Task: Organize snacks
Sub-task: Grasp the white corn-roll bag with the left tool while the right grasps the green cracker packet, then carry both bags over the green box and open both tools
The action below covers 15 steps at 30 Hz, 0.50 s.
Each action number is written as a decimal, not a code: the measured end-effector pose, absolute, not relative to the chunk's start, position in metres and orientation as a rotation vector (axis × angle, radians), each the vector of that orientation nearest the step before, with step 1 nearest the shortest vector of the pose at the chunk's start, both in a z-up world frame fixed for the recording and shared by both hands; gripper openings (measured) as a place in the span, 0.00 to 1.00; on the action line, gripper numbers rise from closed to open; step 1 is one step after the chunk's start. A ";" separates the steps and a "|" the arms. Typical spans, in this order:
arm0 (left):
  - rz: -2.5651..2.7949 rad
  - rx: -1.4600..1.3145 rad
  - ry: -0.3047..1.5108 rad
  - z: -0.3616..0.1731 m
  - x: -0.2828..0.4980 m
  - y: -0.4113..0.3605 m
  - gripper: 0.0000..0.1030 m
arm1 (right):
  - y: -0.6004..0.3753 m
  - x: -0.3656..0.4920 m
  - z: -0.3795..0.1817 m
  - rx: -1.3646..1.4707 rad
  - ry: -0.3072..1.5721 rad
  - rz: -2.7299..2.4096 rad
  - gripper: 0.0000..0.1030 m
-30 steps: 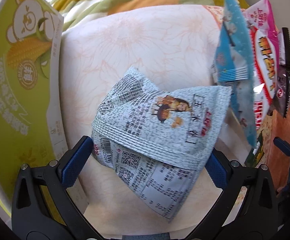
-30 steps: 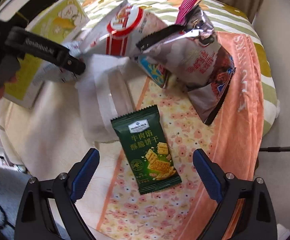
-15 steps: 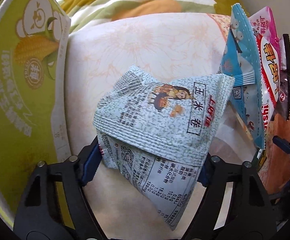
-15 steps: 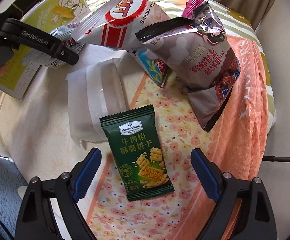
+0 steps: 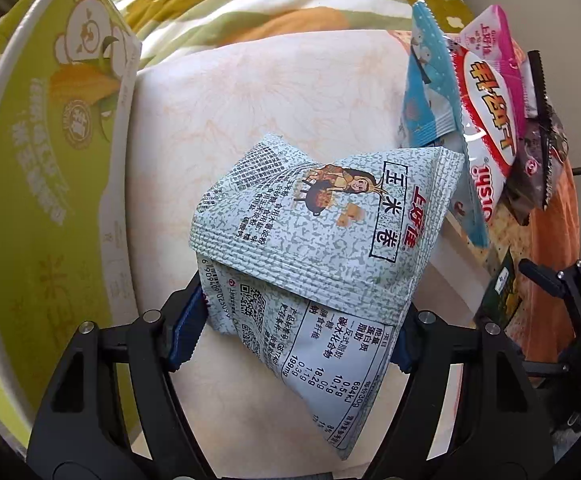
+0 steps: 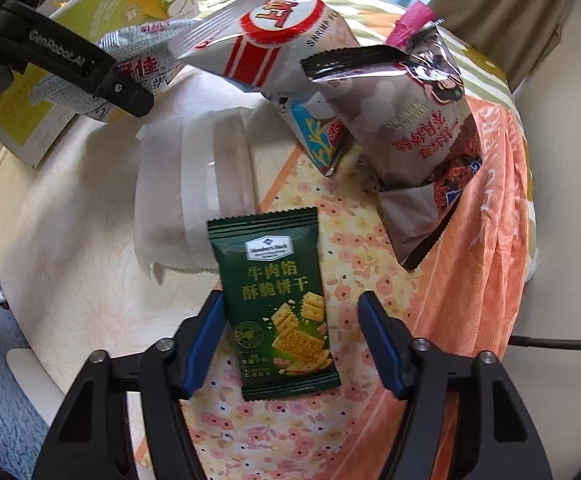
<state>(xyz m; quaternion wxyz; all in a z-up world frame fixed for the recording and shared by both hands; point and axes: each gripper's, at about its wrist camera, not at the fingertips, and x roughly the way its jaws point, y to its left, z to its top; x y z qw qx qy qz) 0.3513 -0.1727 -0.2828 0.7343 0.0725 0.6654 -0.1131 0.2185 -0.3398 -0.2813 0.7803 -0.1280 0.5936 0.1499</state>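
Note:
A pale grey corn-roll snack bag (image 5: 322, 232) hangs crumpled between the blue pads of my left gripper (image 5: 300, 308); the jaws are closing and both pads press on its sides. It is held a little above the cream cloth (image 5: 270, 88). A dark green cracker packet (image 6: 278, 308) lies flat on the flowered cloth (image 6: 370, 248). My right gripper (image 6: 290, 300) straddles its lower half with the jaws closing. The left pad is almost at the packet's edge and a gap shows on the right. One finger of the left gripper (image 6: 90, 72) shows at the upper left.
A yellow-green bear box (image 5: 50, 168) stands at the left. A blue bag (image 5: 426, 92), a red-and-white shrimp chip bag (image 6: 274, 32), a pink bag (image 5: 490, 40) and a dark brown bag (image 6: 410, 120) are piled together. A flat white paper bag (image 6: 194, 184) lies beside the green packet.
The left jaws came in and pinched the grey bag, which now sits slightly higher. The right jaws narrowed from wide apart and sank around the green packet.

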 end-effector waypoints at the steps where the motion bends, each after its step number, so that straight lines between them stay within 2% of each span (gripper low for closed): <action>1: -0.249 0.157 1.459 -0.280 0.349 -0.172 0.69 | -0.338 0.216 -0.281 -0.284 1.279 0.327 0.52; 2: -0.248 0.156 1.456 -0.279 0.347 -0.173 0.69 | -0.336 0.214 -0.281 -0.293 1.275 0.331 0.43; 3: -0.247 0.155 1.452 -0.277 0.345 -0.173 0.69 | -0.334 0.212 -0.281 -0.302 1.274 0.332 0.40; 15: -0.240 0.134 1.377 -0.247 0.318 -0.171 0.69 | -0.335 0.183 -0.249 -0.254 1.218 0.319 0.39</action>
